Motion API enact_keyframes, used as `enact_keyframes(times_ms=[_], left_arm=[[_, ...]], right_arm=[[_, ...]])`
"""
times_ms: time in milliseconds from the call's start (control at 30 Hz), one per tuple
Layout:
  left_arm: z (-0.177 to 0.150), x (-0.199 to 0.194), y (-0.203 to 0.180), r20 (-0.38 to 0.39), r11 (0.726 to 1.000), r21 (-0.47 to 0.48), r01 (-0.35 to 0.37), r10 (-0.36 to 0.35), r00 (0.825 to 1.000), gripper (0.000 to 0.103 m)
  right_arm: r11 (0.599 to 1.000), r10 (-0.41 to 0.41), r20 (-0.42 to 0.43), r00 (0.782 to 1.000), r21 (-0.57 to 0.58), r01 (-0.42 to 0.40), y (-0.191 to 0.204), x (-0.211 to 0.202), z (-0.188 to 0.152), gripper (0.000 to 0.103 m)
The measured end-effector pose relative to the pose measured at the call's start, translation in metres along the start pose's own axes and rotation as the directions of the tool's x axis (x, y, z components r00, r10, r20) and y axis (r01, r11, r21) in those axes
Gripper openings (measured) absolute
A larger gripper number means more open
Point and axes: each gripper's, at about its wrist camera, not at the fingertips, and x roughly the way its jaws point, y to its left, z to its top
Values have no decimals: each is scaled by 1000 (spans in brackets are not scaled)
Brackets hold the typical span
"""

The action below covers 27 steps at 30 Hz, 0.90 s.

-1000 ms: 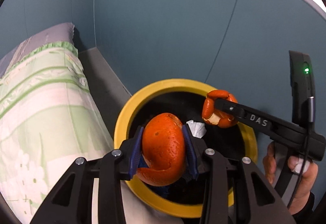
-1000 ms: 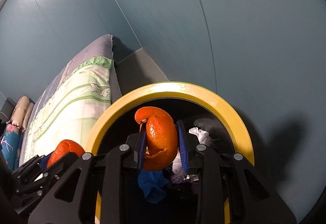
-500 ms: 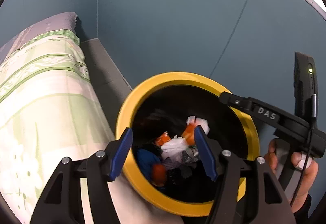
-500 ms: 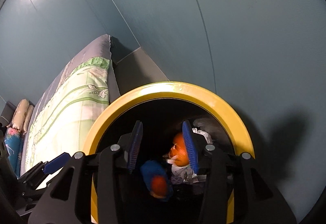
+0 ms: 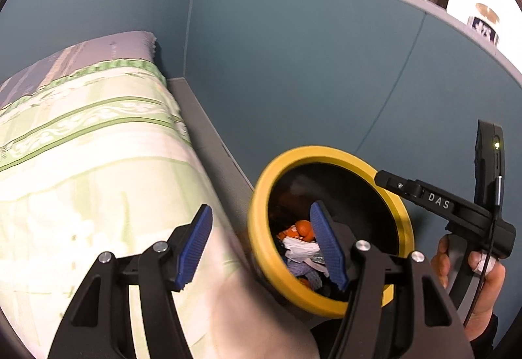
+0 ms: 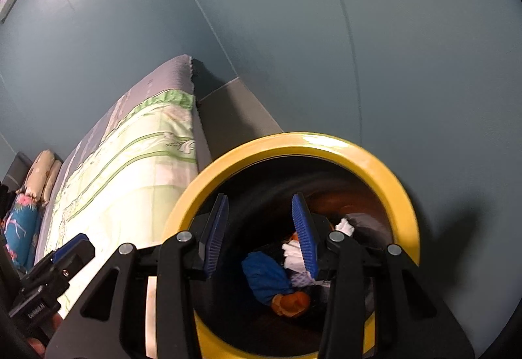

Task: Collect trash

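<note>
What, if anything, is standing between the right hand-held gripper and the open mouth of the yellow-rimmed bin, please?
Nothing visible does. The right hand-held gripper is open and empty right over the yellow-rimmed bin, whose mouth has no lid. Orange peel and crumpled tissue already lie inside.

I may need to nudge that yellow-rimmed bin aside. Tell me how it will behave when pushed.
The bin looks tall and narrow, so a push high on the rim may tip it; pushing low seems safer. Its load, orange peel, crumpled tissue and a blue wad, looks light, so it should probably slide easily. The glossy rim could be slippery for a gripper.
</note>
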Motion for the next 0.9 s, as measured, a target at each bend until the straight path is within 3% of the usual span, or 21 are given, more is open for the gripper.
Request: enact_keyframes(times_ms=[533, 900], left_arm=[[-23, -97, 70, 85, 986, -106, -126, 136, 987, 60], [-51, -191, 114, 188, 957, -181, -227, 261, 947, 60]], right_arm=[[979, 106, -53, 993, -169, -114, 113, -17, -34, 39], [917, 229, -64, 971, -320, -238, 205, -60, -66, 39]])
